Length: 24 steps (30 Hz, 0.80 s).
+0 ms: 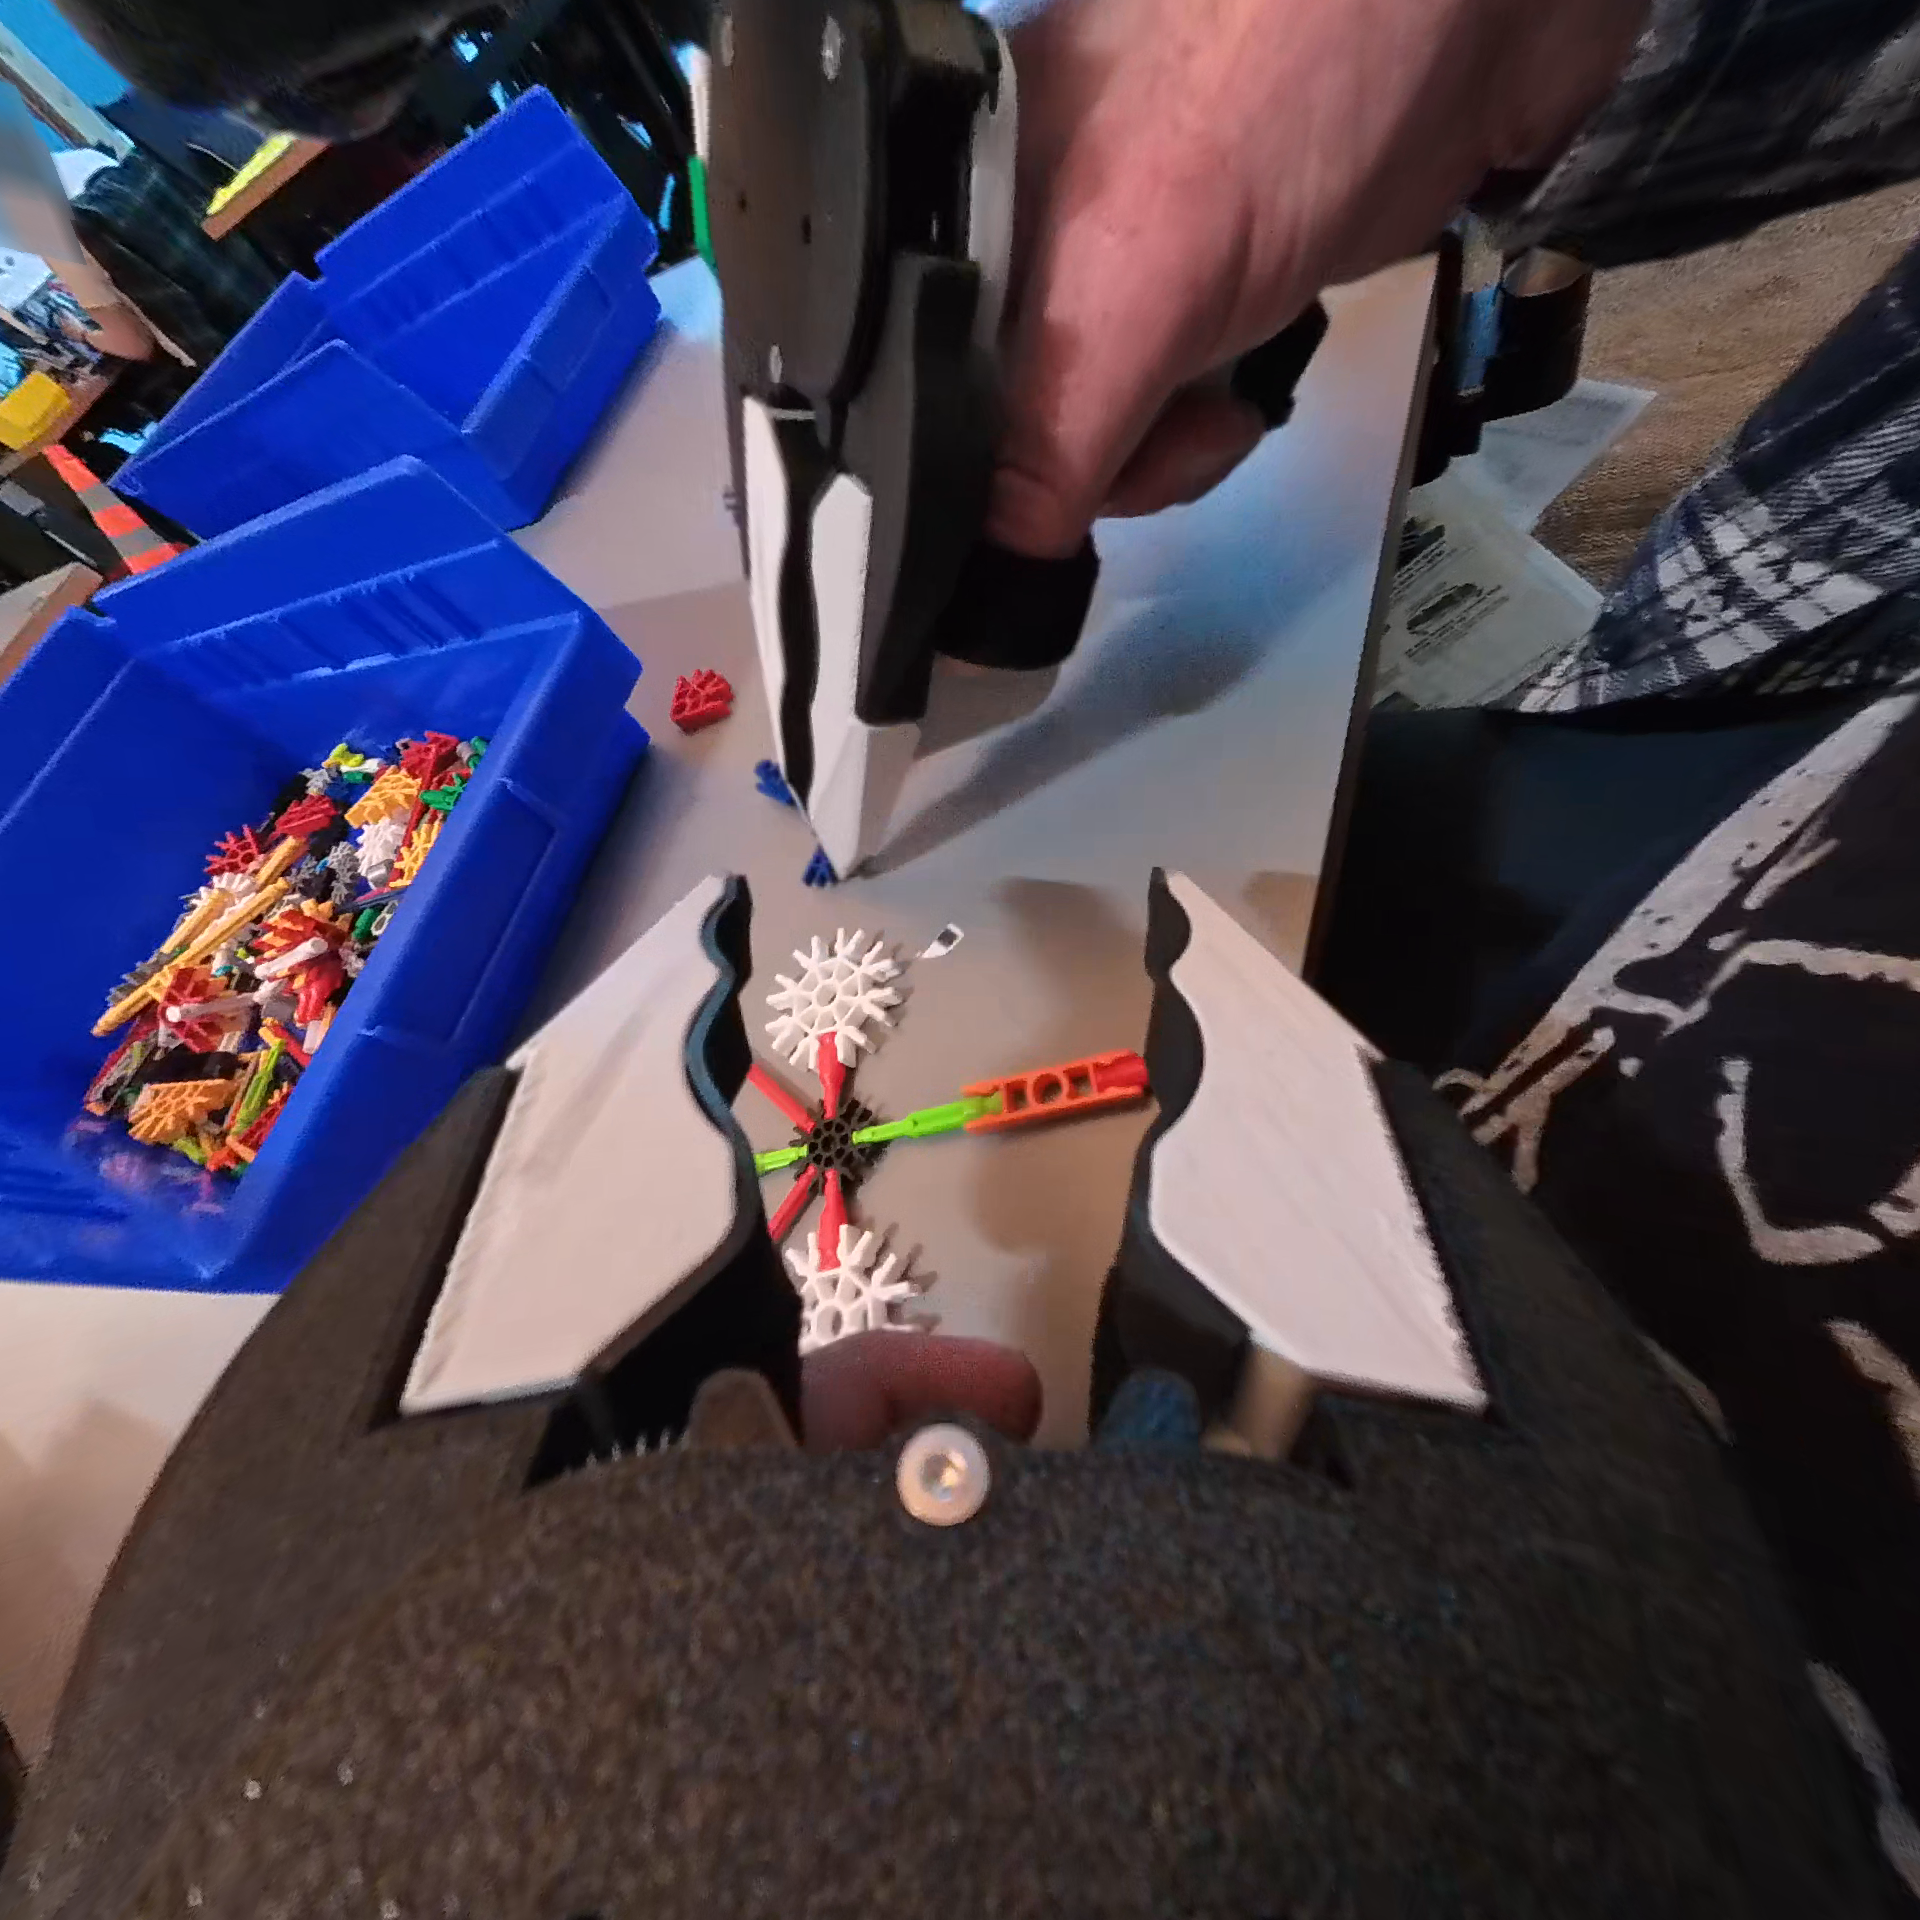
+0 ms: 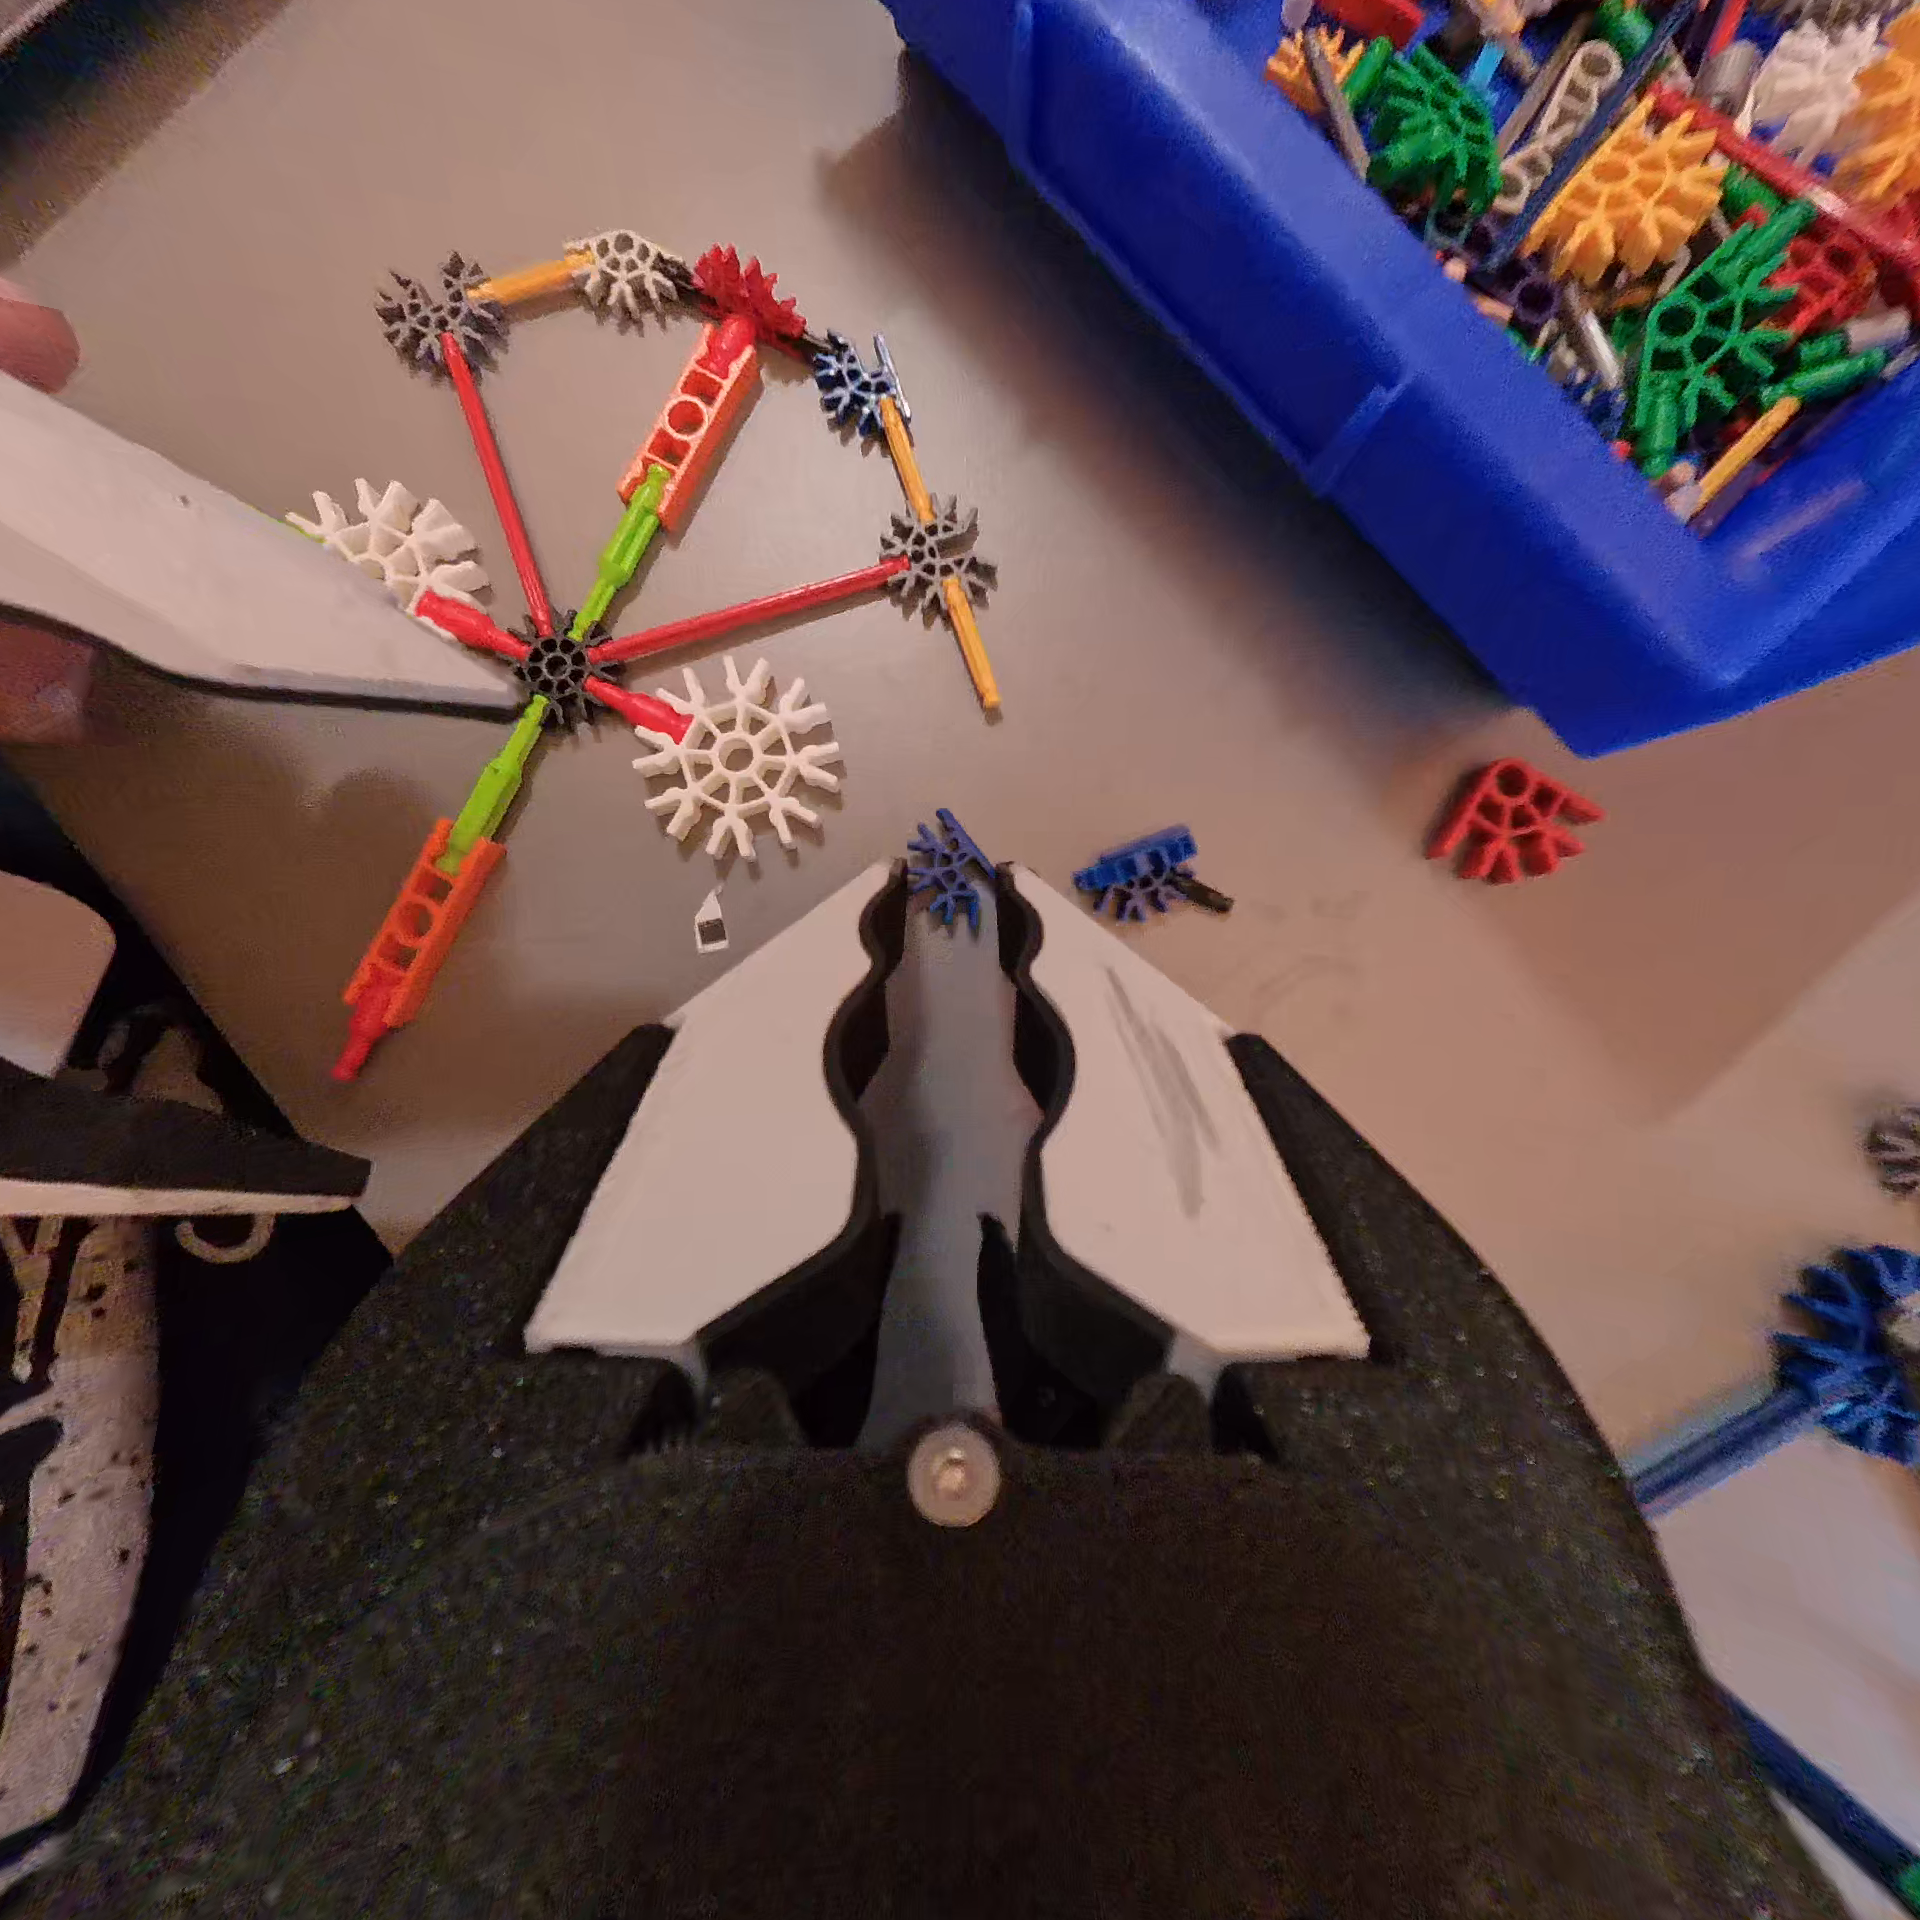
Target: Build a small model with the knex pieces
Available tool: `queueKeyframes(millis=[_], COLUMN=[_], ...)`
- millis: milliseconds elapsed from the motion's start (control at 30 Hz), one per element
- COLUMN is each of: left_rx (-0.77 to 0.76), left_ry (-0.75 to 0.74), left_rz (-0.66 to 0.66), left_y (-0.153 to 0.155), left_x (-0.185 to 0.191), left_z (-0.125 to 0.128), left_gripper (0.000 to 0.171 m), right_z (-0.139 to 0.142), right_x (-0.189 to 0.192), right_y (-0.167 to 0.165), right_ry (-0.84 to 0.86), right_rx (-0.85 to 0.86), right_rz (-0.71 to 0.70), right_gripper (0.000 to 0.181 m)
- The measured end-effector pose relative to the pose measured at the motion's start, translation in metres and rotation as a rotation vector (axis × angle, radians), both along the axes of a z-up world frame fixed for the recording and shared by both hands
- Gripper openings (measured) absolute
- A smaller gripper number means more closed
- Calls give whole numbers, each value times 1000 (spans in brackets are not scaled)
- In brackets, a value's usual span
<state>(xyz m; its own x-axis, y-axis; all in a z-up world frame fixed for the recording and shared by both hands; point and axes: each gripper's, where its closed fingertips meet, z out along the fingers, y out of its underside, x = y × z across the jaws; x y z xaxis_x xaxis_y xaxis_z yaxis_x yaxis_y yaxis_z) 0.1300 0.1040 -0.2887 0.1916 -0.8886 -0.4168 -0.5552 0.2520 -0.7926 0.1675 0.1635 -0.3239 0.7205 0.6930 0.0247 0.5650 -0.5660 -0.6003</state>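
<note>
**Right gripper pinches blue connector, left spread over the wheel**

My right gripper (image 2: 948, 883) has its fingers nearly together, clamped on a small blue connector (image 2: 945, 868) at the tips, down on the grey table (image 2: 1195, 644). My left gripper (image 1: 945, 914) stands wide apart, holding nothing, straddling the spoked model (image 2: 561, 665) without touching it. From the black hub I count three red rods with two short red stubs, two green rods, two orange blocks, two white snowflake connectors. At three o'clock of my right tips lies a second blue piece (image 2: 1143, 878), farther out one red connector (image 2: 1512, 821). At one o'clock, a blue bin (image 2: 1351, 343) full of parts.
</note>
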Motion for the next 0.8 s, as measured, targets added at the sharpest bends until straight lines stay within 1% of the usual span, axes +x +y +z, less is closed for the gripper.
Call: queueKeyframes(millis=[100, 233, 300, 400, 467, 633, 800], left_rx=[-8, -8, -2, -9, -10, -15, -24], left_ry=[1, 1, 6, 13, 20, 23, 14], left_rz=[-3, -8, -6, -4, -1, 1, 5], left_y=[1, 0, 0, 0, -1, -4, -4], left_x=[-3, -6, -8, -11, -14, -16, -18], left_z=[1, 4, 4, 5, 5, 3, 2], left_gripper=[72, 68, 68, 68, 68, 68, 68], right_z=[-1, 3, 4, 1, -1, -2, -2], right_x=[-1, 0, 3, 0, 0, 0, 1], right_y=[-1, -5, -4, -5, -3, -1, -2], right_ry=[14, 3, -19, -7, -21, -24, -25], right_rx=[7, 29, 55, 37, 57, 64, 46], right_rz=[-15, 14, 44, 84, 109, 129, 111], right_gripper=[18, 27, 27, 27, 26, 16, 16])
